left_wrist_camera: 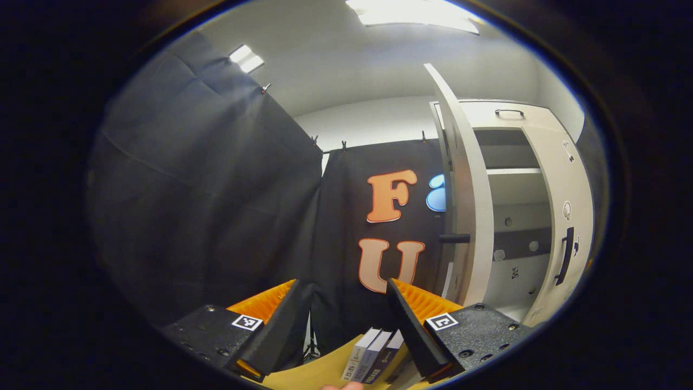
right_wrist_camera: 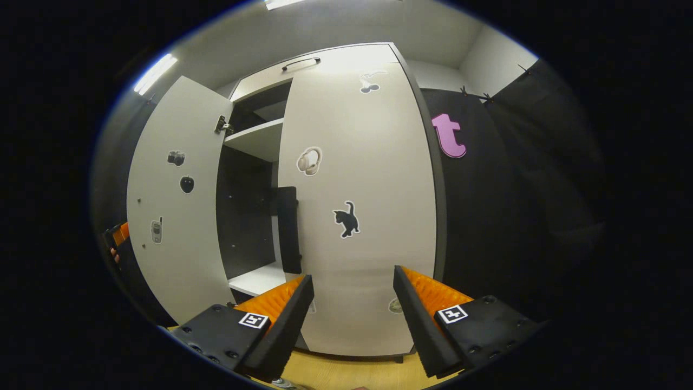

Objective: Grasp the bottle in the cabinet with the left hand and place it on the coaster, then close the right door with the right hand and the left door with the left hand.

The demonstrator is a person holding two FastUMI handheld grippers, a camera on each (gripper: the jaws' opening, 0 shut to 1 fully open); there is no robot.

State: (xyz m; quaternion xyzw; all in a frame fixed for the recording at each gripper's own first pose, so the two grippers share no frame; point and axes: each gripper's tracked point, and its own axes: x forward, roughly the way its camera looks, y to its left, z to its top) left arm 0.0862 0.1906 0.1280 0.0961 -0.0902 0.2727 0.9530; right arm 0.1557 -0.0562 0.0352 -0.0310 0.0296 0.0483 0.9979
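Both released, grasping nothing: left hand-held gripper (left_wrist_camera: 346, 319) facing the left door (left_wrist_camera: 470, 216) edge-on; right hand-held gripper (right_wrist_camera: 352, 314) before the right door (right_wrist_camera: 360, 206).

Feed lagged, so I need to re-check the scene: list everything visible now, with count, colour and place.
Cabinet: one, off-white, on the wooden tabletop.
Left door: one, off-white with stickers, swung open.
Right door: one, off-white with stickers, nearly shut, black handle.
Shelves: two visible, white, inside the cabinet.
Boxes: three, white to grey, on the table beyond the left gripper.
Left gripper: jaws open, nothing between.
Right gripper: jaws open, facing the right door.
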